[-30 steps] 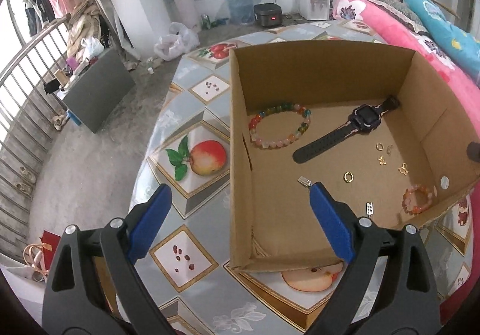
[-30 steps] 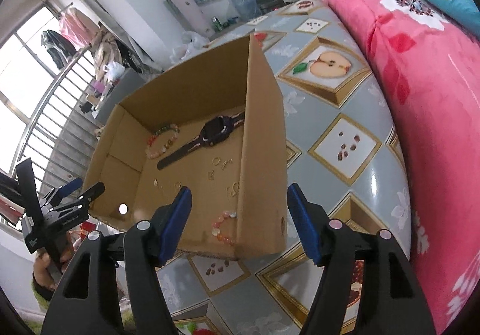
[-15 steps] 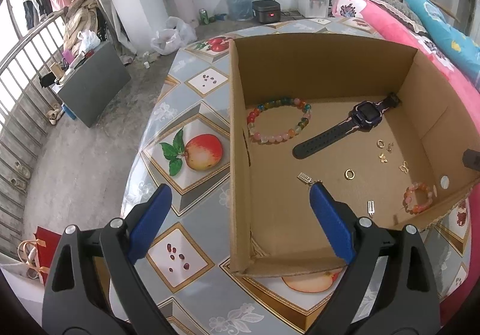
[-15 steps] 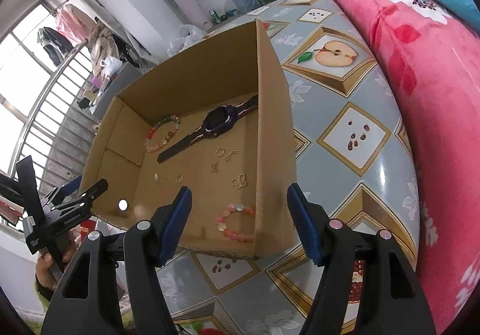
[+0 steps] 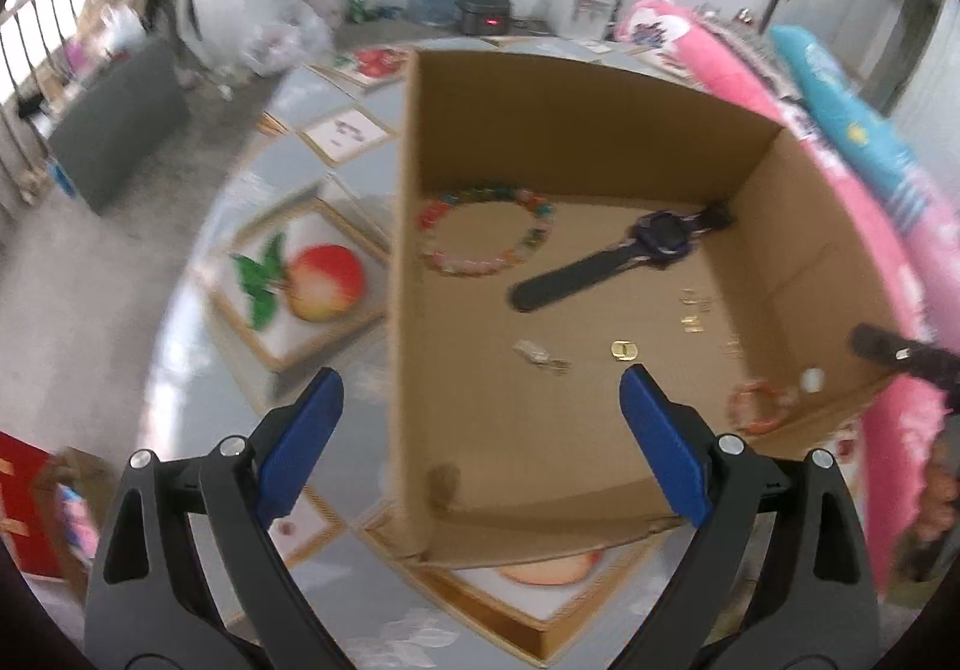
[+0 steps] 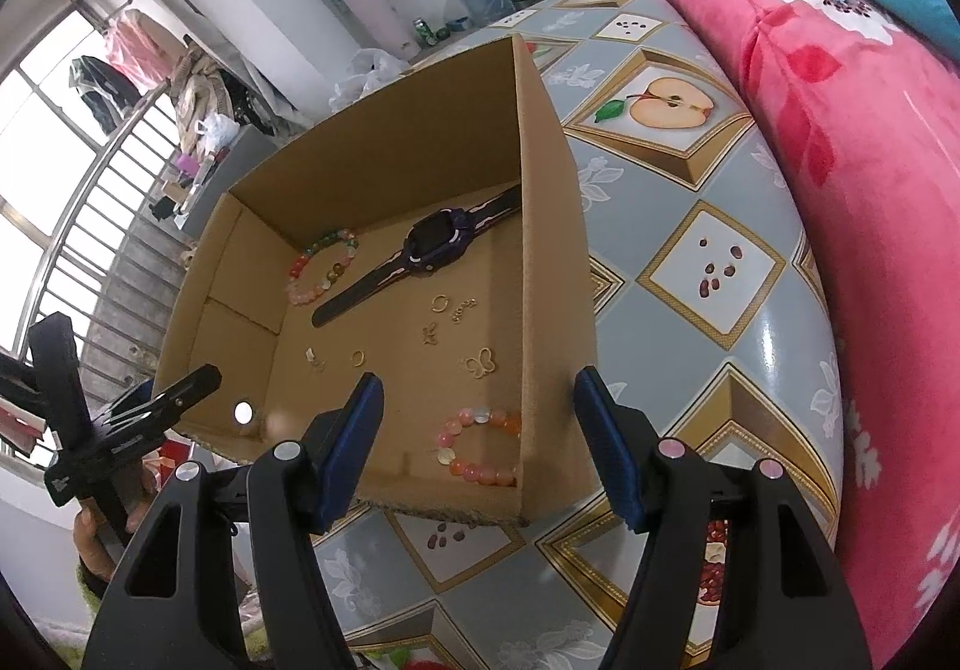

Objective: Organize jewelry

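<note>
Beaded bracelets (image 6: 478, 445), watch (image 6: 429, 244) lie in box (image 6: 543, 226); both tools (image 6: 478, 445) gape empty.

Left wrist view is motion-blurred throughout: the small gold pieces (image 5: 696, 310) on the cardboard box (image 5: 576, 142) floor cannot be identified. The box's near wall hides part of the pink bead bracelet (image 6: 480, 445). The frame edge cuts off the right claw (image 5: 900, 355); its jaws are unreadable there.
</note>
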The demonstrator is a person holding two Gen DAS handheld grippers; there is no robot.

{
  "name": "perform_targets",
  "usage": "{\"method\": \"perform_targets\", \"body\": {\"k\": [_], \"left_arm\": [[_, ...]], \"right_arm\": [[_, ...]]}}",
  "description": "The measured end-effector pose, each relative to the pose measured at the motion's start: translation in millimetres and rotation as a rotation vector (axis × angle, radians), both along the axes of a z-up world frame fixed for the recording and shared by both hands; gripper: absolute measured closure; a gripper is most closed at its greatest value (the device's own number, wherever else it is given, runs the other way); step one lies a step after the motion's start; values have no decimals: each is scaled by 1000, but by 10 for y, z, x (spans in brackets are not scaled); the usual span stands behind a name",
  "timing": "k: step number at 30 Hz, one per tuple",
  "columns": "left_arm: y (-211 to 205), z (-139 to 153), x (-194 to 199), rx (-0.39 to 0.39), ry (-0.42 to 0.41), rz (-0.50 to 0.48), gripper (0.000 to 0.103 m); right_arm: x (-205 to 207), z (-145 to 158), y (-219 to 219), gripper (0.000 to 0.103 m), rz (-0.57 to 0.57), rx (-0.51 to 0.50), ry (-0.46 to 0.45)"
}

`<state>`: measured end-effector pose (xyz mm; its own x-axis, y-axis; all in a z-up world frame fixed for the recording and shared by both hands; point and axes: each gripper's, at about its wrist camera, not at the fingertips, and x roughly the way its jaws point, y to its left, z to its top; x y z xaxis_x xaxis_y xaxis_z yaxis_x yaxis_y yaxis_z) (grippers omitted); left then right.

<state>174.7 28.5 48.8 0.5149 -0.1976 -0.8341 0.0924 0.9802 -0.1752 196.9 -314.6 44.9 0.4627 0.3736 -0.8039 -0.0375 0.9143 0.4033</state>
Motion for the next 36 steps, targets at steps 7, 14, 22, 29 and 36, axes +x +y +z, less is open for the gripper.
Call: {"method": "perform_targets", "body": {"k": [7, 14, 22, 29, 36], "left_arm": [[-95, -88, 20, -85, 27, -33, 12], [-126, -85, -33, -83, 16, -23, 12], [-110, -14, -219, -104, 4, -51, 12], [-154, 15, -552, -111, 1, -93, 12], [-148, -43, -852, -115, 0, -104, 12]], "right_arm": [[10, -9, 19, 37, 2, -15, 0], [-31, 4, 52, 37, 1, -40, 6], [-298, 79, -30, 37, -23, -21, -1], [-702, 108, -131, 37, -51, -5, -11], [-1025, 47, -144, 37, -63, 2, -15]]}}
